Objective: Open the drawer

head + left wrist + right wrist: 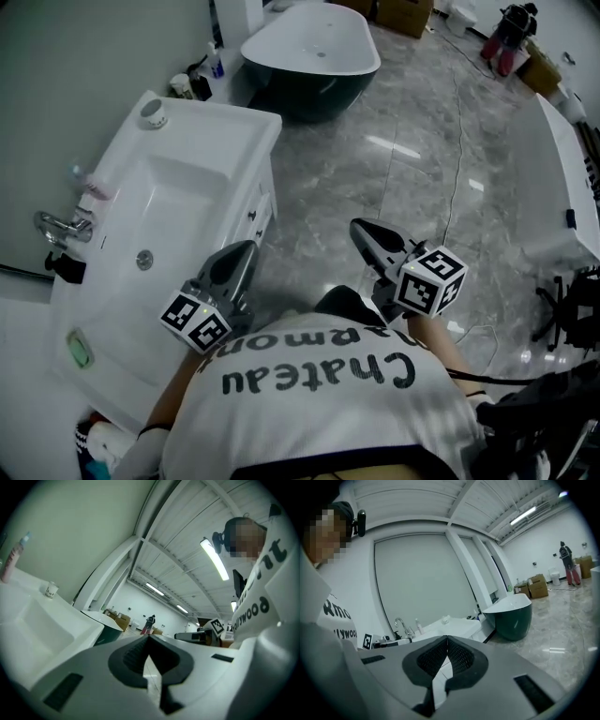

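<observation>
L gripper (246,251), R gripper (360,228) both closed, empty; drawer (263,208) shut in vanity (273,155) front under basin (178,202), near L tip, not touched; risk: I reach in w/o opening jaws, tip skids off small handle (251,217) or knocks the front.

Vanity (202,141) left; faucet (58,227) on its left edge, cup (154,113) on far corner; bathtub (309,89) beyond vanity.

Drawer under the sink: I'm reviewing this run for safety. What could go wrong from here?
The left gripper and right gripper both have shut, empty jaws. If they reach the drawer front that way, they could bump it rather than grip it. The cable across the floor might catch a foot.
</observation>
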{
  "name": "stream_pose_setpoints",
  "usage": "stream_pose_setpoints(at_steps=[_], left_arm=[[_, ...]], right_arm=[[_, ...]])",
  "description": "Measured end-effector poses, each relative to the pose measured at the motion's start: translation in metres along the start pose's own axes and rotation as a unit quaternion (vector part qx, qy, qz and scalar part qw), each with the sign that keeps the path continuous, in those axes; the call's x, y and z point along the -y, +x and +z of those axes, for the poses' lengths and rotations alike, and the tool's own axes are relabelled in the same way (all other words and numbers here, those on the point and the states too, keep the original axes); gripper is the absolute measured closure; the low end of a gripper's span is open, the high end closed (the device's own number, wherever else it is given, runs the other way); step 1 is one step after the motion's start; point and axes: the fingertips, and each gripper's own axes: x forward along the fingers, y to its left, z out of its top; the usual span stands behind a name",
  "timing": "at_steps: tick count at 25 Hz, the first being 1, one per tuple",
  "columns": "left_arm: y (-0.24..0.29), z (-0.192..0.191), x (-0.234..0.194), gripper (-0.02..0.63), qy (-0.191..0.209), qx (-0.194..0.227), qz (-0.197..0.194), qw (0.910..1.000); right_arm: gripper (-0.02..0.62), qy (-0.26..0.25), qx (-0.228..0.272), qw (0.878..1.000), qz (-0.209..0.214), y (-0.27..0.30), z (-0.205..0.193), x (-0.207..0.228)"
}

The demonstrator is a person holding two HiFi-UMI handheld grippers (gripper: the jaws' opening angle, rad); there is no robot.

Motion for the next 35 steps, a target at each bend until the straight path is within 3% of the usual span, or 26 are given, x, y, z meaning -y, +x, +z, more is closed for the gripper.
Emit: stream_pose_setpoints(at_steps=[4,8,15,23,29,32,35], left_arm=[[0.003,-0.007,-0.026,0.600,0.005,-0.024,0.070,0.9972],[0.003,-0.008,-0.056,0.600,-0.005,-0.015,0.138,0.9903],[0.020,-0.005,-0.082,0.598,-0.038,0.026,0.249,0.9675],[0.067,-0.021,-0.073,0.598,-0.043,0.026,0.315,0.9479],[0.070,-0.052,-0.083,0.598,-0.086,0.055,0.395,0.9131],[0.073,-0.072,-0.083,0.600,-0.098,0.050,0.424,0.8988],[0.078,-0.089,-0.089,0.600,-0.103,0.051,0.433,0.8938]], right_arm=[[0.584,-0.008,-0.029,0.998,0.055,0.045,0.005,0.000],[0.584,-0.026,-0.065,0.991,0.112,0.090,0.010,0.006],[0.584,-0.048,-0.124,0.969,0.206,0.169,0.032,0.042],[0.584,-0.054,-0.201,0.928,0.310,0.223,0.020,0.072],[0.584,-0.068,-0.288,0.879,0.374,0.246,-0.020,0.071],[0.584,-0.078,-0.328,0.851,0.402,0.247,-0.044,0.066],[0.584,-0.079,-0.356,0.835,0.412,0.247,-0.065,0.069]])
